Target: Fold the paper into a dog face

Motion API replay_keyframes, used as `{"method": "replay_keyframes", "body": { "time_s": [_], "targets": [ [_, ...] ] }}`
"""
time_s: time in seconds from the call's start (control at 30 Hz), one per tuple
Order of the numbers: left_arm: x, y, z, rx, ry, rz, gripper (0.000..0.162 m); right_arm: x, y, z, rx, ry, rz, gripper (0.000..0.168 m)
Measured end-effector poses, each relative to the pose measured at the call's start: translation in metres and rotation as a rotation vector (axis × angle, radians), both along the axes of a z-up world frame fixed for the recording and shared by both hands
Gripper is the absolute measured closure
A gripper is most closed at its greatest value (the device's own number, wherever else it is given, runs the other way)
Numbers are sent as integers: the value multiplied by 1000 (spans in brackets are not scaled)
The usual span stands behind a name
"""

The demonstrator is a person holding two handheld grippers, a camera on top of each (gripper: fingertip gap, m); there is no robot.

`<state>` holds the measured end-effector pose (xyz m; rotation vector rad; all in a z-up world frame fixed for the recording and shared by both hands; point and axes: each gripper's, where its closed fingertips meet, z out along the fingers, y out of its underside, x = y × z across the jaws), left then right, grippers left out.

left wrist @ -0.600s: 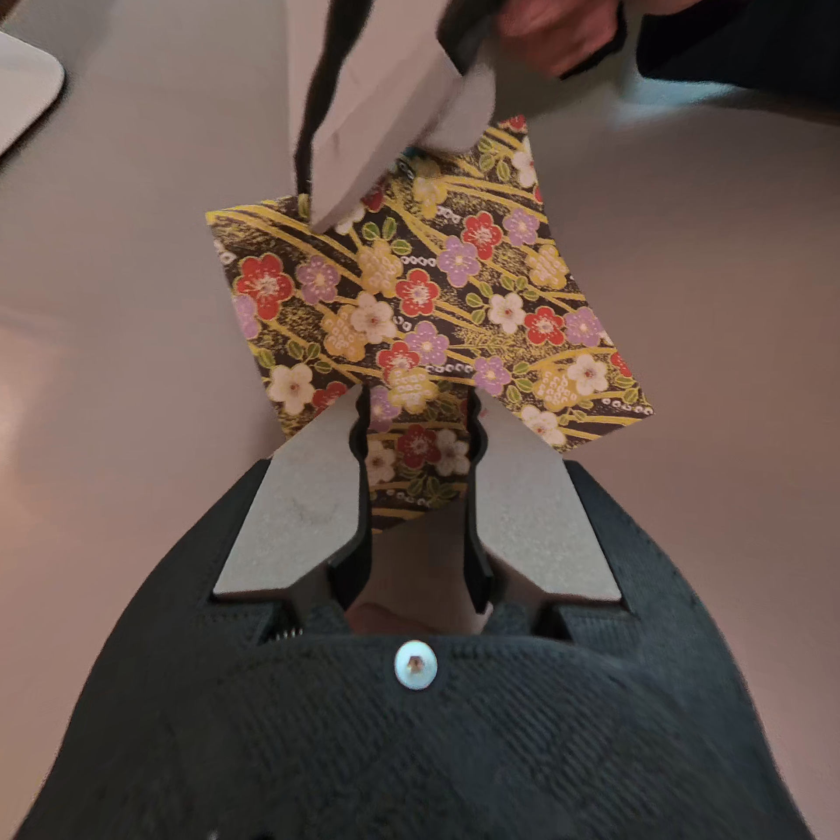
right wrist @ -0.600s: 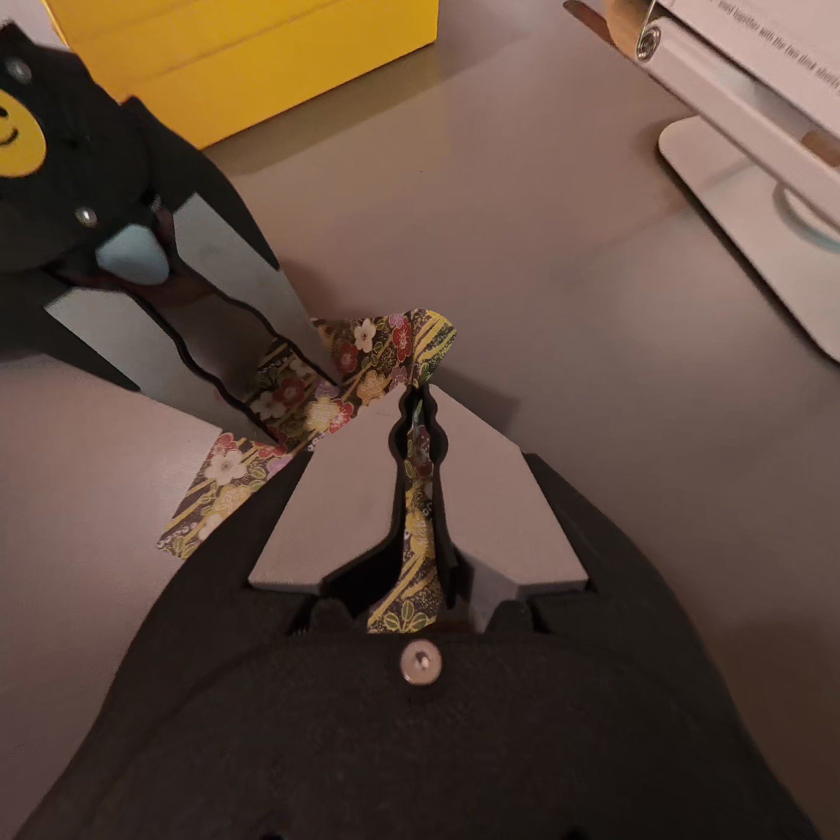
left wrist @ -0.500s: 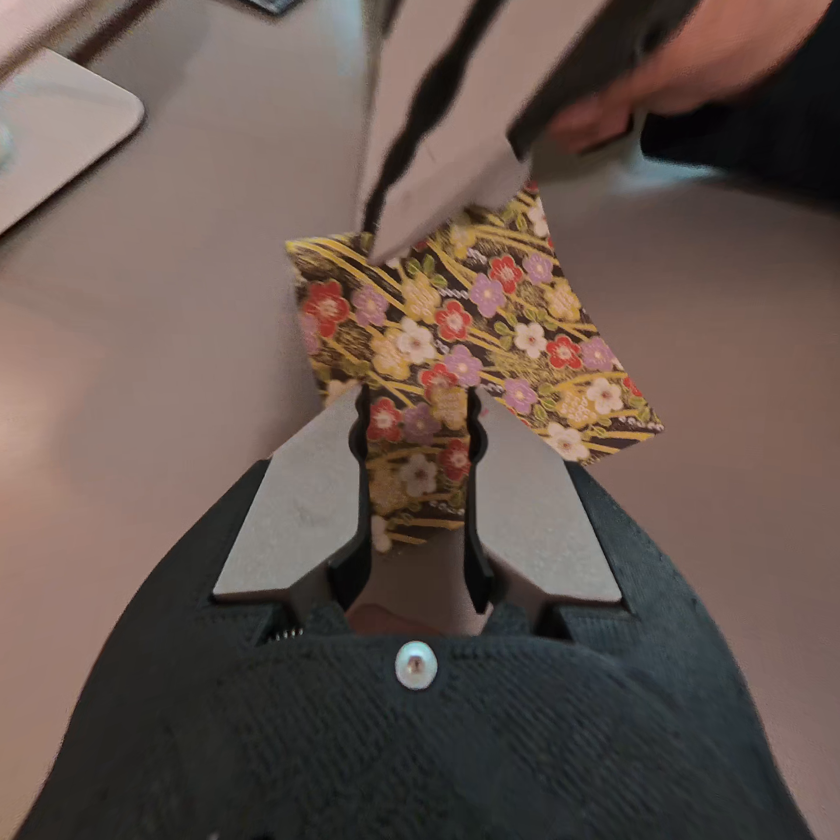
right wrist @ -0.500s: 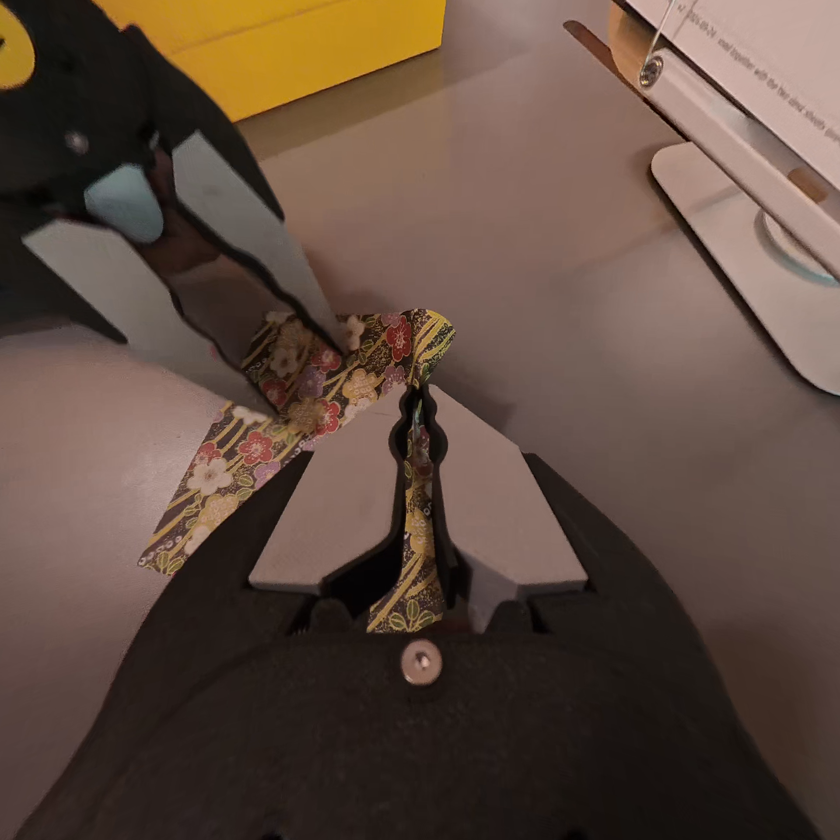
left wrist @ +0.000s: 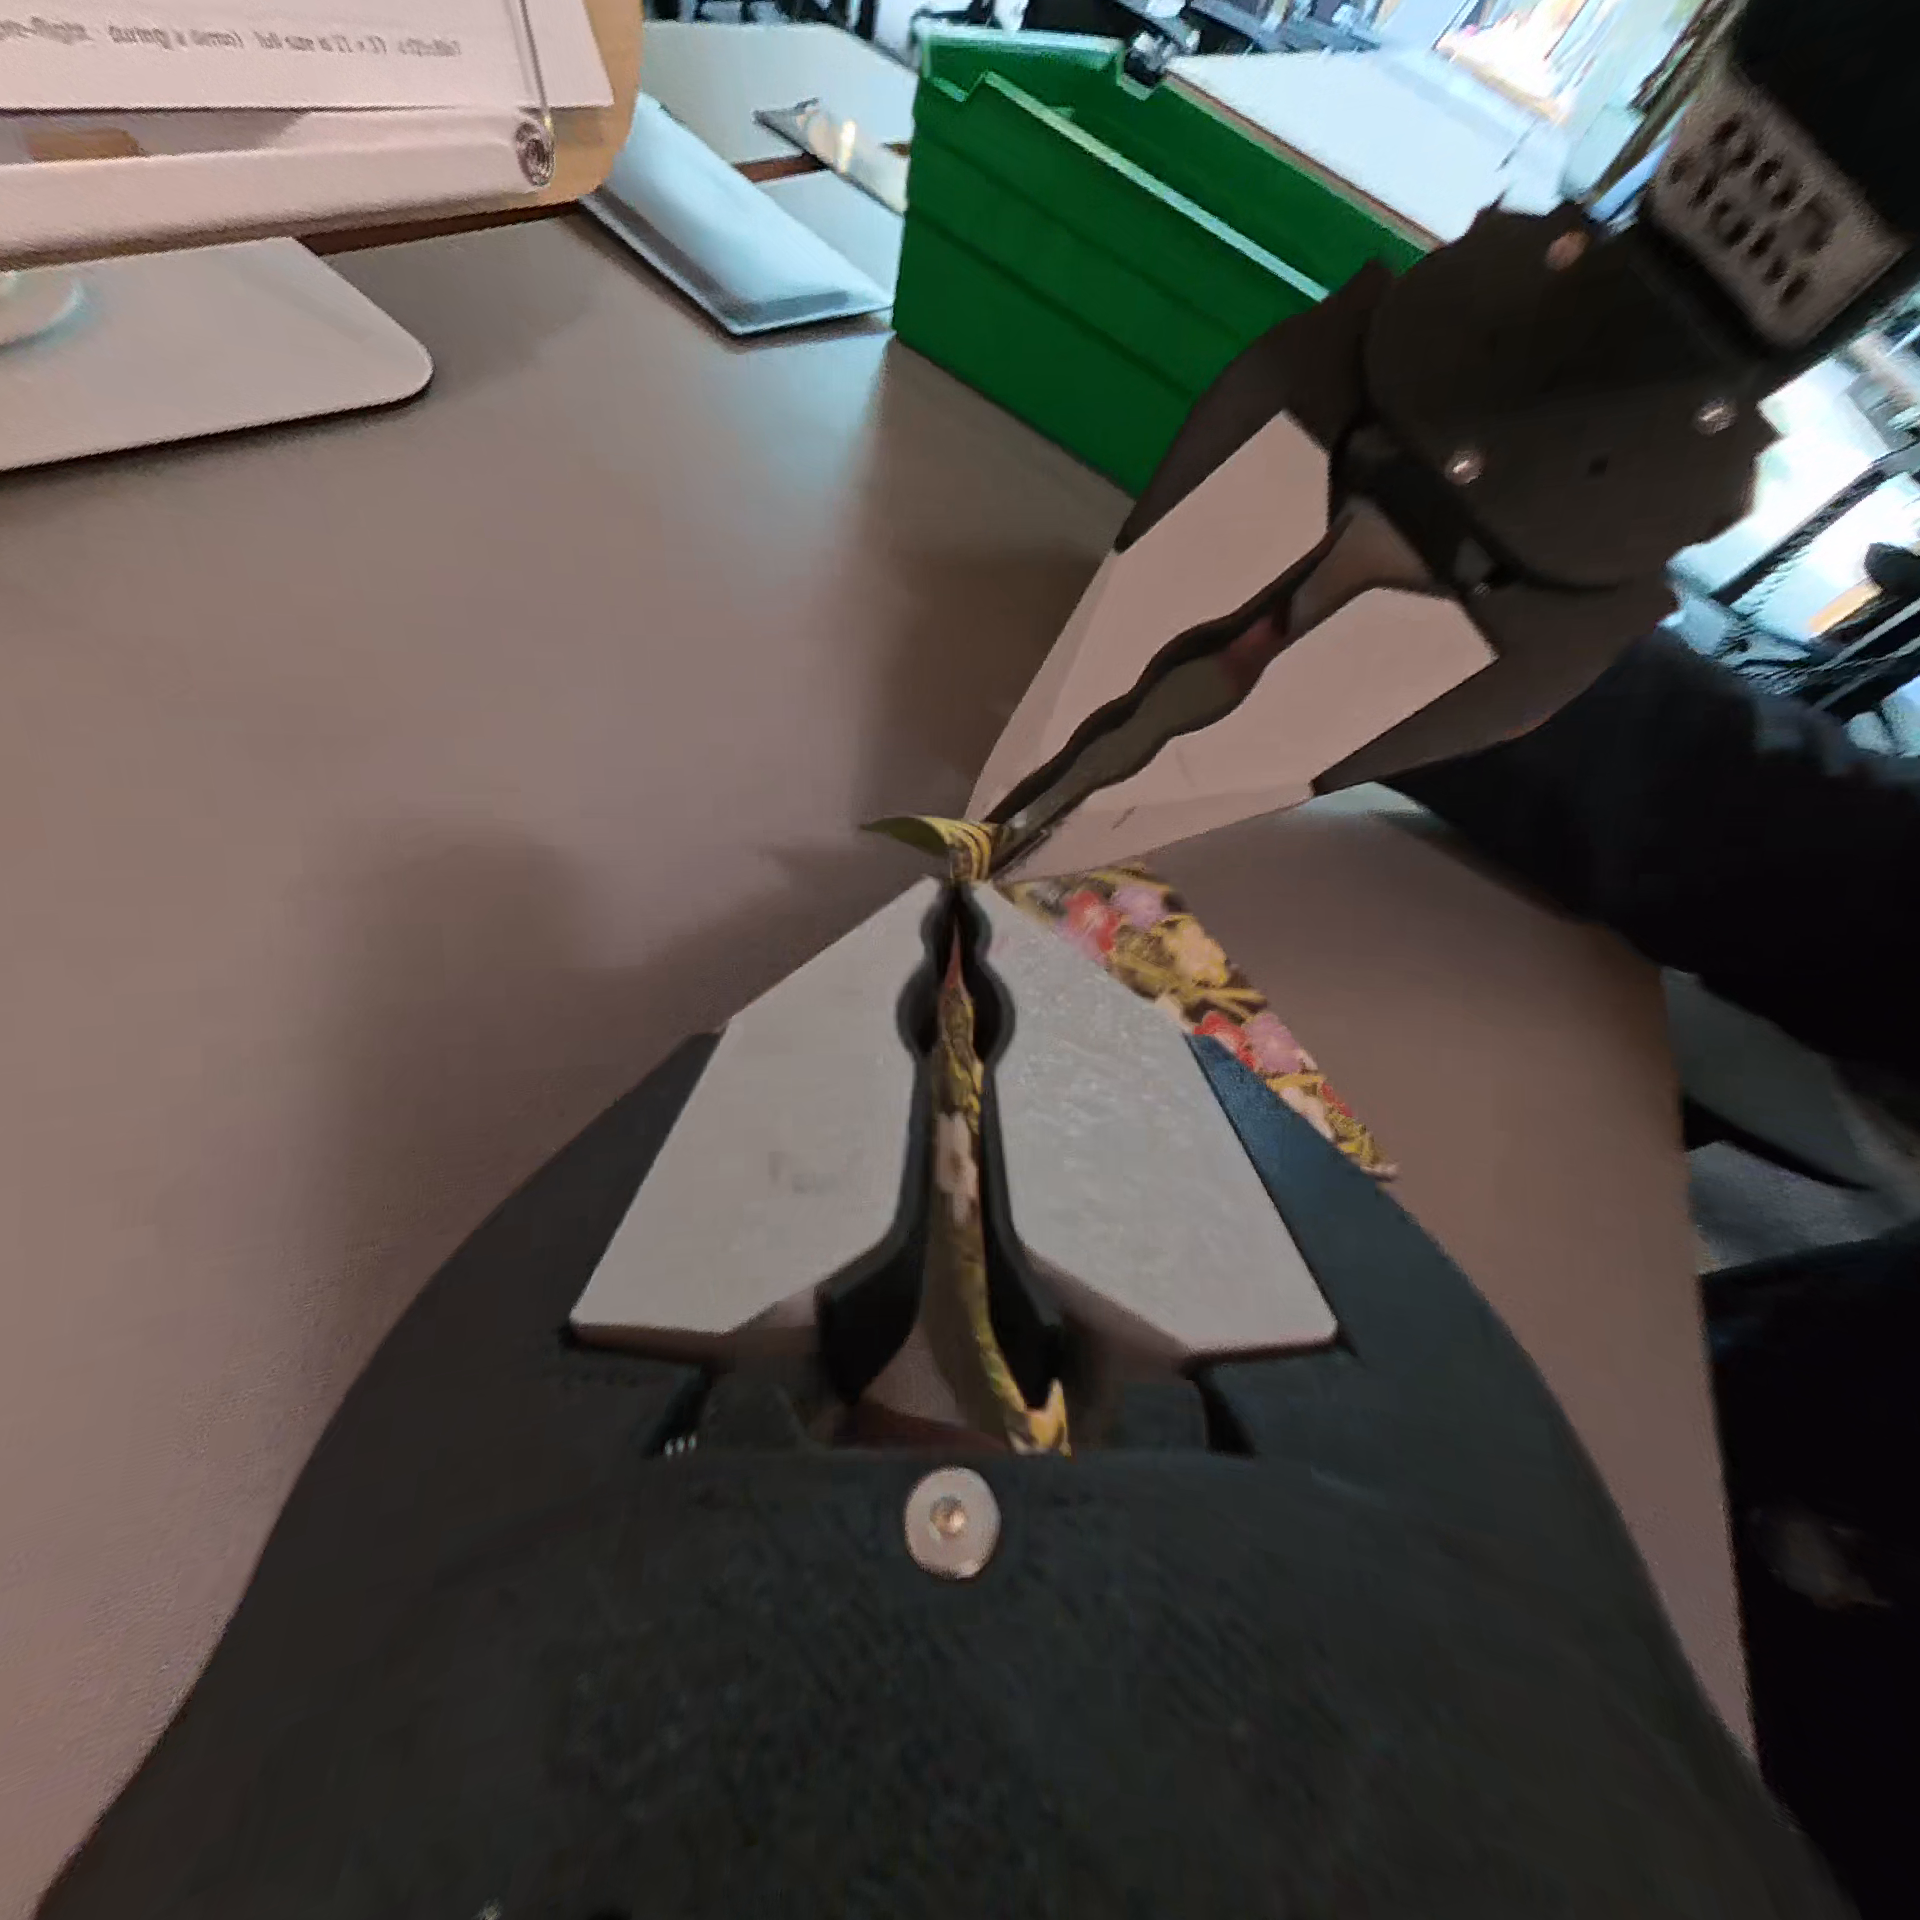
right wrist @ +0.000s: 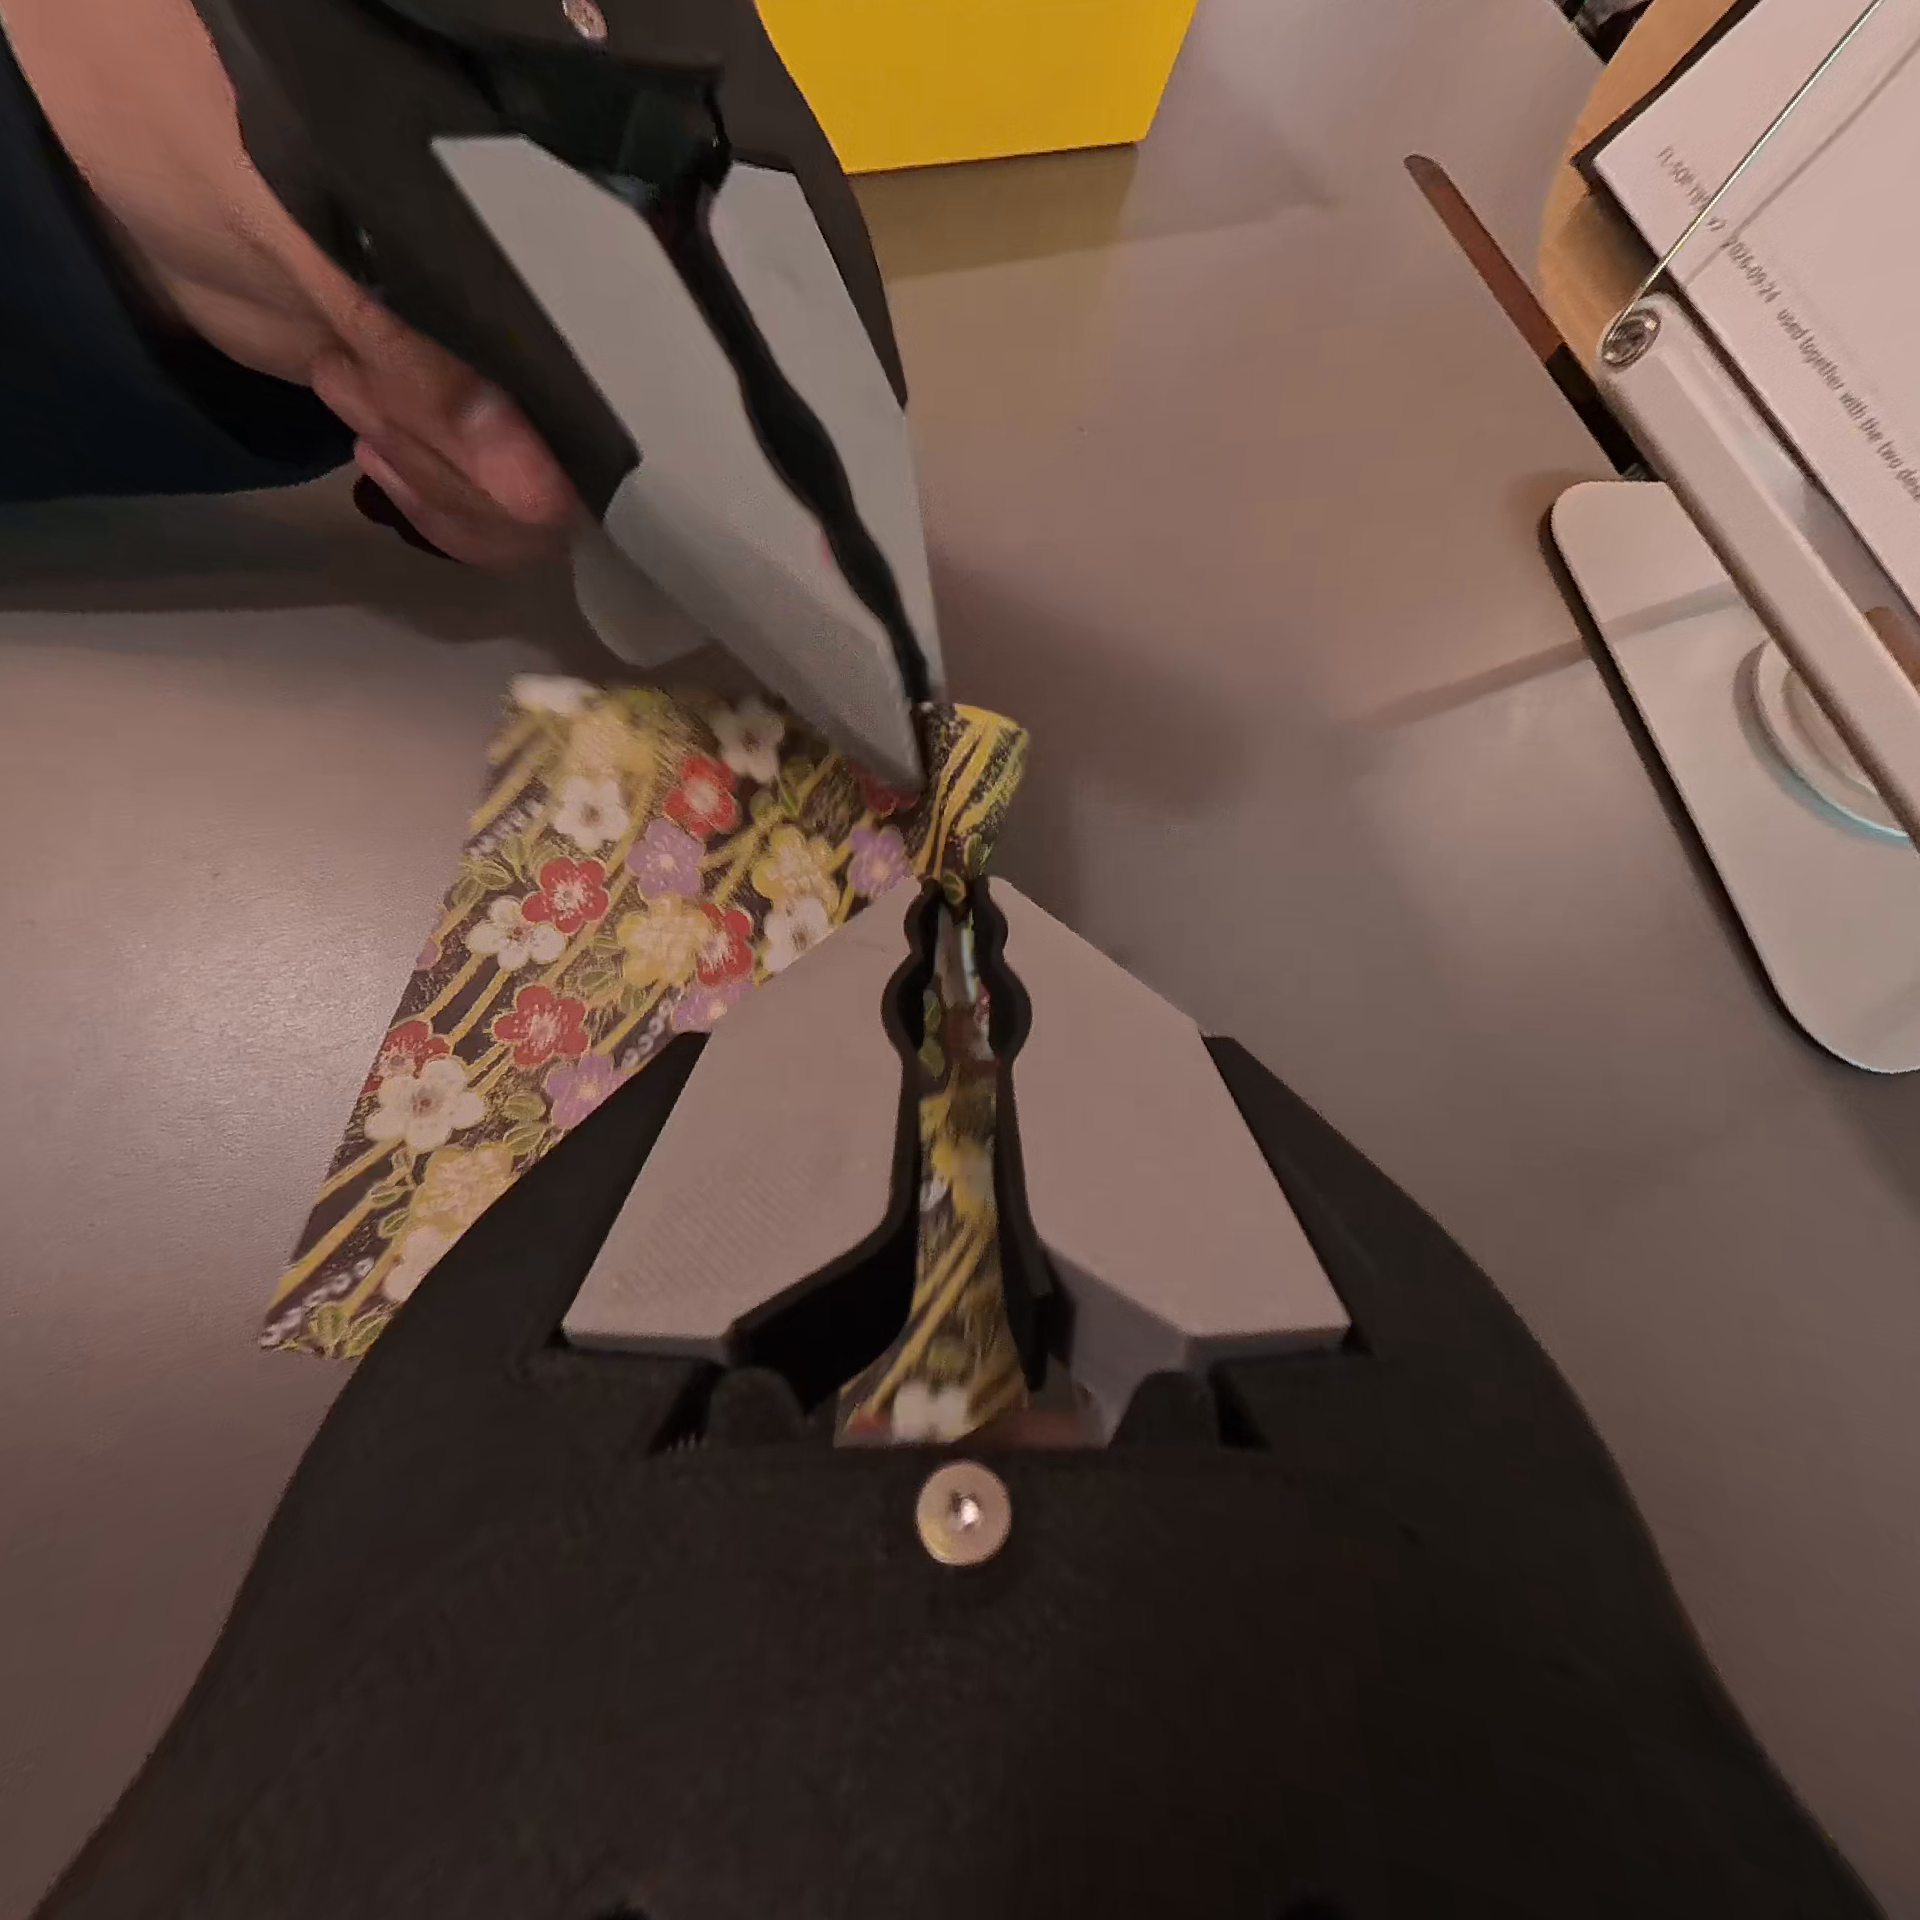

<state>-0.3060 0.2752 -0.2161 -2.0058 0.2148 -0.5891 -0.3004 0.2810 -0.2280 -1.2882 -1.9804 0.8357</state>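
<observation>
The paper point(right wrist: 623, 935) is a dark sheet with red, purple, white and yellow flowers, lifted off the brown table point(right wrist: 1247, 623). My right gripper point(right wrist: 961, 888) is shut on one corner of it, and a strip of paper runs back between its jaws. My left gripper point(left wrist: 954, 894) is also shut on the paper, with a strip between its jaws. The two sets of tips meet almost at the same corner. In the left wrist view the right gripper point(left wrist: 1003, 842) comes in from the upper right, and the paper point(left wrist: 1174, 966) hangs to the right. In the right wrist view the left gripper point(right wrist: 920, 738) comes down from the upper left.
A white stand point(right wrist: 1714, 779) holding printed sheets is at the right; it also shows in the left wrist view point(left wrist: 208, 343). A yellow box point(right wrist: 977, 83) stands at the back. A green box point(left wrist: 1091, 291) stands beyond the table. A hand point(right wrist: 416, 436) holds the left gripper. My two grippers' fingertips are within a few centimetres of each other.
My left gripper was open around the paper's edge and has shut on it. It has swung up to meet the right gripper's tips. The paper has risen and bunched at the held corner.
</observation>
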Motion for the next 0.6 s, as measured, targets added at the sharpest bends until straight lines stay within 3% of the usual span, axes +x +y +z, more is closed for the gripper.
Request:
{"method": "replay_keyframes", "body": {
  "time_s": [0.2, 0.33, 0.6],
  "targets": [
    [-9, 2, -6, -3, 11, 17, 162, 6, -2, 6, -73, -5, 15, 159],
    [-12, 2, -8, 0, 54, 28, 162, 27, -36, 13, -225, -73, 167, 156],
    [-18, 2, -16, -13, 122, 28, 159, 30, -62, -41, -217, -305, 205, 158]
  ]
}}
